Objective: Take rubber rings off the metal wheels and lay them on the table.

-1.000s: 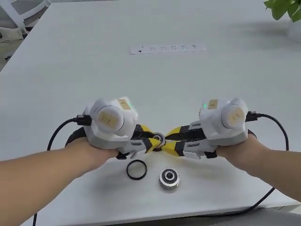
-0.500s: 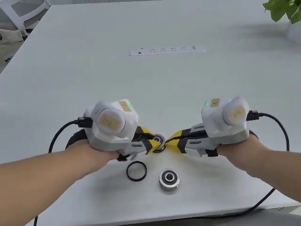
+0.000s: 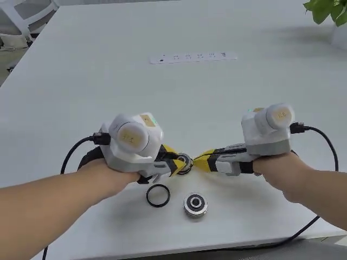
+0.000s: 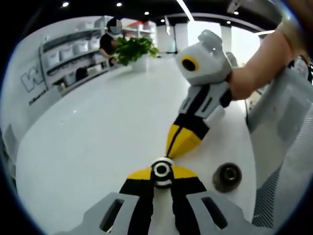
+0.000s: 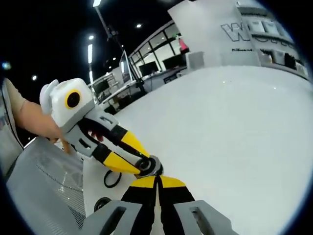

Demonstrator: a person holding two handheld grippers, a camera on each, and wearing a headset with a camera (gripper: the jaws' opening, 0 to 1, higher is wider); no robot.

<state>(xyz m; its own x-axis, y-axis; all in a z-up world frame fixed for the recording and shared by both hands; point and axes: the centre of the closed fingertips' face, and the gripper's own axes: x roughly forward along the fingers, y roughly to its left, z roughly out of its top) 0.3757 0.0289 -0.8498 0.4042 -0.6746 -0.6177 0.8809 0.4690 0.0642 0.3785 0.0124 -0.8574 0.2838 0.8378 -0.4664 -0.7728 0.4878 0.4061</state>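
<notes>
Since 1 s ago the right gripper [image 3: 201, 158] has rolled, and its body has swung up and to the right, while its tips stay by the wheel. That metal wheel [image 4: 162, 169] sits over the near part of the table [image 3: 97, 70], clamped between the left gripper's [image 3: 174, 164] yellow jaws; a dark band runs round its rim. The right gripper's jaws are together, tips touching the wheel's edge. Nearer the person, 1 loose rubber ring [image 3: 147, 196] lies flat, just beside a second wheel [image 3: 195, 205]. A power strip [image 3: 193, 56] lies well beyond.
</notes>
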